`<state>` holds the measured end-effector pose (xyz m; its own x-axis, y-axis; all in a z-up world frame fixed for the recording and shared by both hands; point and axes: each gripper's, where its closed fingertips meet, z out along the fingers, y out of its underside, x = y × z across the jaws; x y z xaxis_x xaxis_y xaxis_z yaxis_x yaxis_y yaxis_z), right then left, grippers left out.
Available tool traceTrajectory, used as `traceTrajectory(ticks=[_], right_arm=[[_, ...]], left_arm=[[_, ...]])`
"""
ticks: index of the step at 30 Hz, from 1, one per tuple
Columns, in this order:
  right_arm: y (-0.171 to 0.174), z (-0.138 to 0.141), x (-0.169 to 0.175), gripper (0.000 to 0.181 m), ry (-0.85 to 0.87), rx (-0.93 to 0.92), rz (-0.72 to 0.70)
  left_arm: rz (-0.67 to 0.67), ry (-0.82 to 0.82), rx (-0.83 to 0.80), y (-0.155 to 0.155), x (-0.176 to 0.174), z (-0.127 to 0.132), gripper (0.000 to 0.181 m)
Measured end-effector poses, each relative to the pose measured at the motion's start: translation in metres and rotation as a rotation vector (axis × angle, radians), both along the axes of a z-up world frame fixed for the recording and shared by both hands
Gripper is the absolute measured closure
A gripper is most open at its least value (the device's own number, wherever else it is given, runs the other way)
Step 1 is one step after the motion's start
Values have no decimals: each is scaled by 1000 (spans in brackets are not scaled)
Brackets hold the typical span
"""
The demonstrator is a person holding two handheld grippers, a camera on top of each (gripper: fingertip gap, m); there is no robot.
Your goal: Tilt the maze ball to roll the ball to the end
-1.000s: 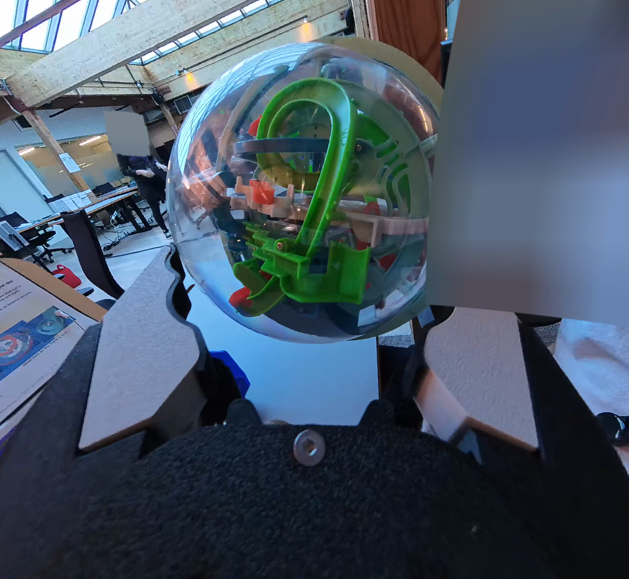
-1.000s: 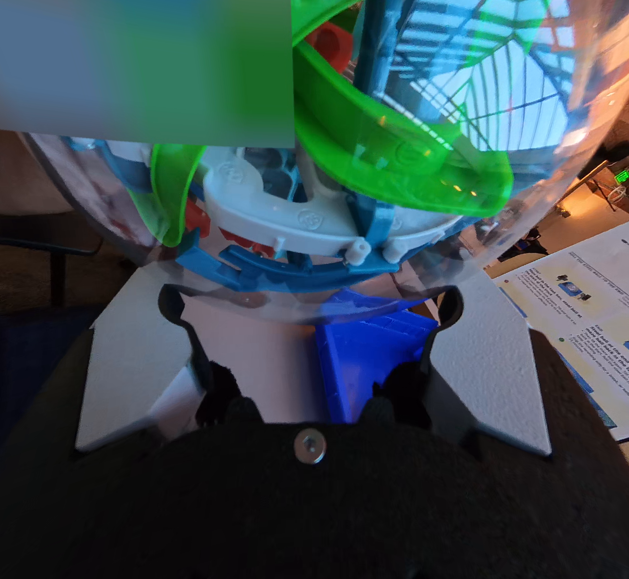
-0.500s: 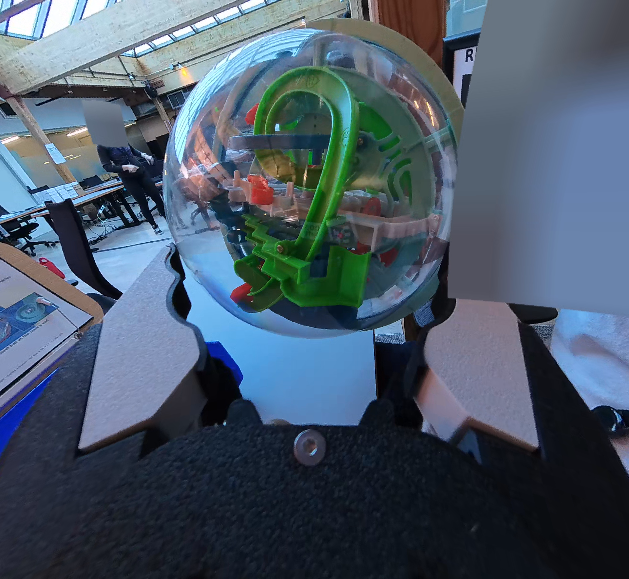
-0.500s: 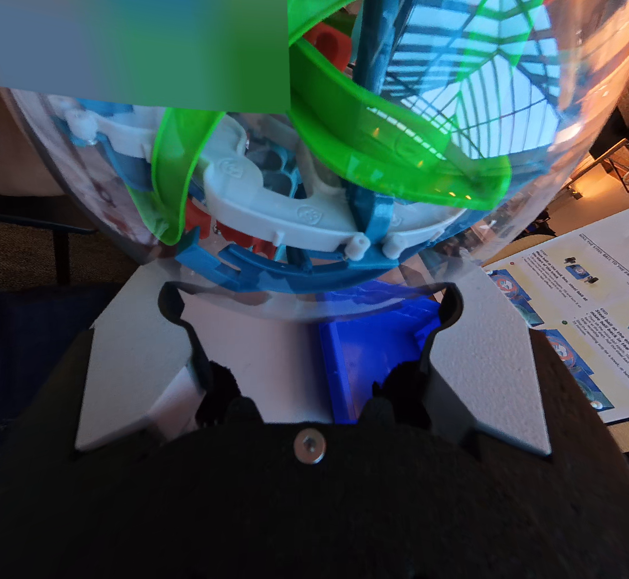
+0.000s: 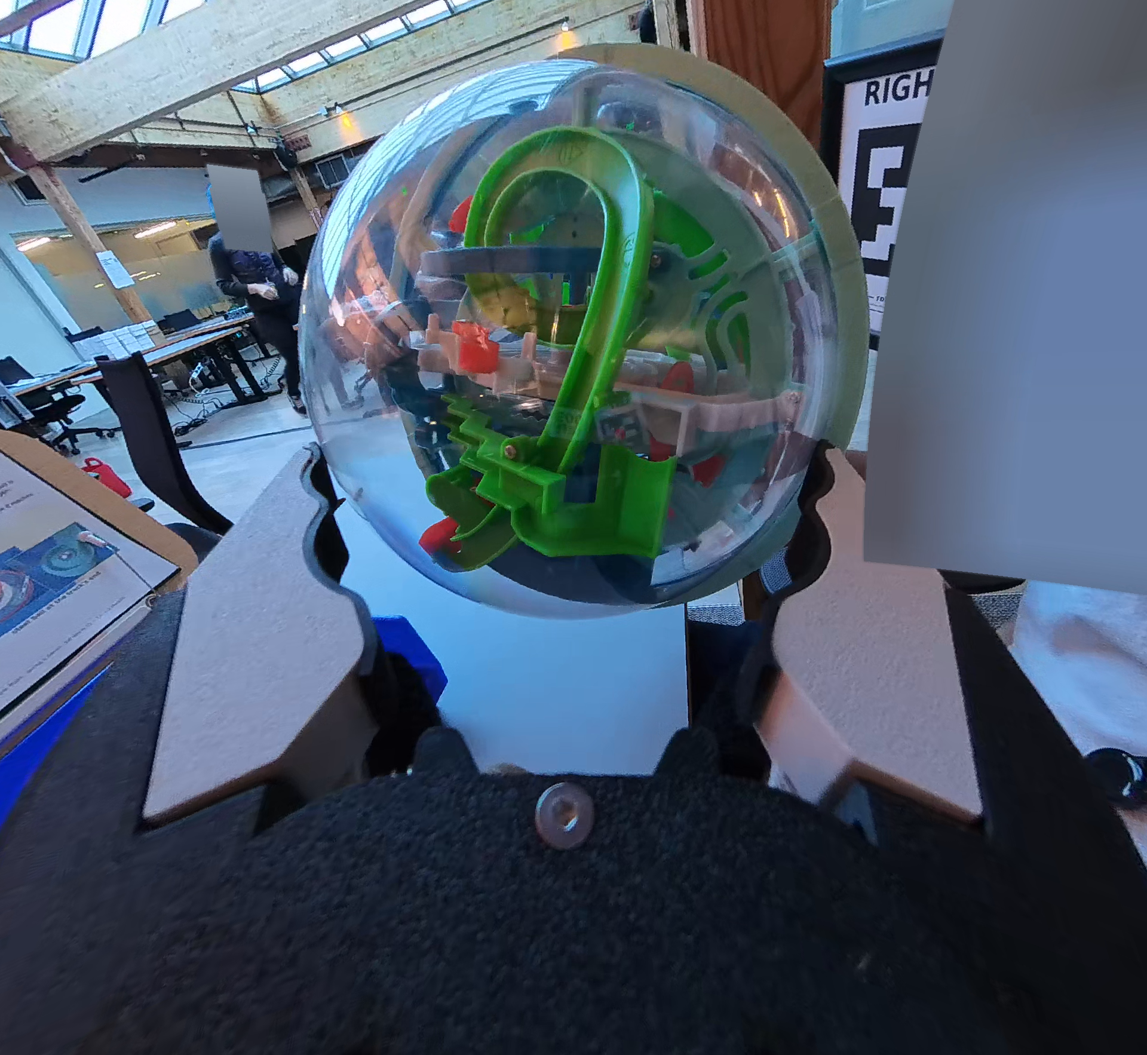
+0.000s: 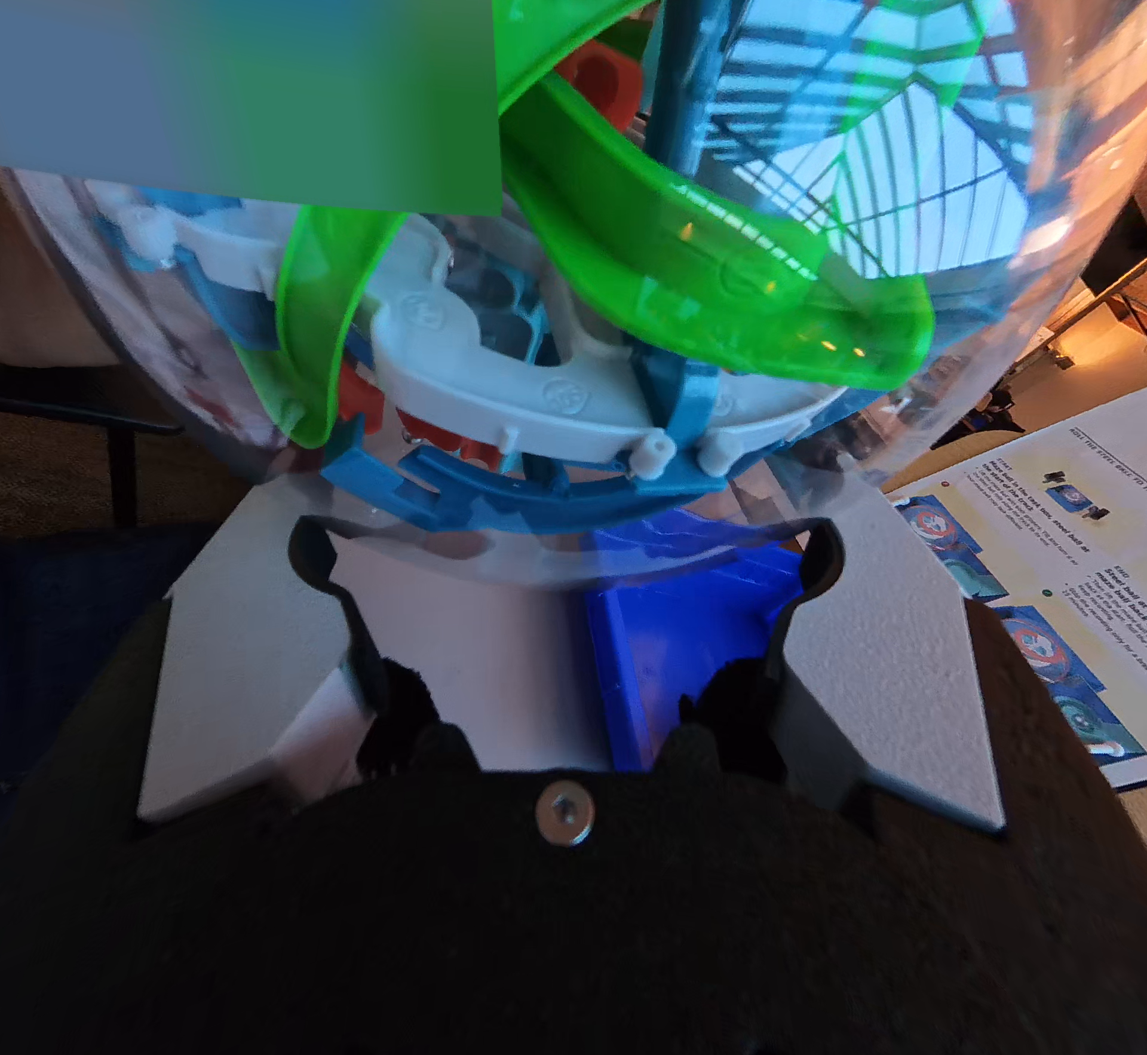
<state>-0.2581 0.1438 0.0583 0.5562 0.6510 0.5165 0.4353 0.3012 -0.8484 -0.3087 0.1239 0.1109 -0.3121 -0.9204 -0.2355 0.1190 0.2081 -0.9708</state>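
Observation:
The maze ball [image 5: 577,342] is a clear sphere with green, blue, white and red tracks inside. It is held up above the table between both grippers. My left gripper [image 5: 565,460] has its jaws wide apart, and both fingertips [image 5: 313,466] press the sphere's lower sides. My right gripper [image 6: 565,535] also has its jaws wide apart, clasping the lower part of the ball [image 6: 620,342], which fills the upper half of that view. I cannot make out the small steel ball inside.
A blue tray [image 6: 683,622] lies on the white table [image 5: 558,684] under the ball. A printed instruction sheet [image 6: 1024,528] lies beside it and also shows in the left wrist view [image 5: 56,578]. A person [image 5: 260,293], desks and a chair [image 5: 149,417] stand far behind.
Both grippers have tilted a little with the ball held between them. In the right wrist view the tracks have swung slightly and the sheet has slid lower. The grip has not changed.

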Motion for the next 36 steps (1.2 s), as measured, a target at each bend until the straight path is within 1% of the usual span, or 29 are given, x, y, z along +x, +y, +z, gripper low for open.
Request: traceTrajectory(ticks=[16, 20, 23, 26, 30, 36], right_arm=[[-4, 2, 2, 30, -17, 1, -5], [-8, 6, 1, 30, 4, 4, 16], [-13, 15, -2, 31, 64, 3, 56], [-20, 25, -4, 31, 143, -9, 105], [-28, 32, -6, 32, 223, -62, 171], [-36, 34, -9, 34, 326, -178, 268]], left_arm=[[-19, 12, -13, 1, 0, -5, 37], [-38, 14, -48, 2, -1, -7, 37], [-76, 1, -125, 4, -3, -7, 38], [-116, -58, -249, 3, -4, -8, 38], [-156, -97, -423, 1, -3, -23, 38], [-200, -123, -634, -12, -1, -48, 38]])
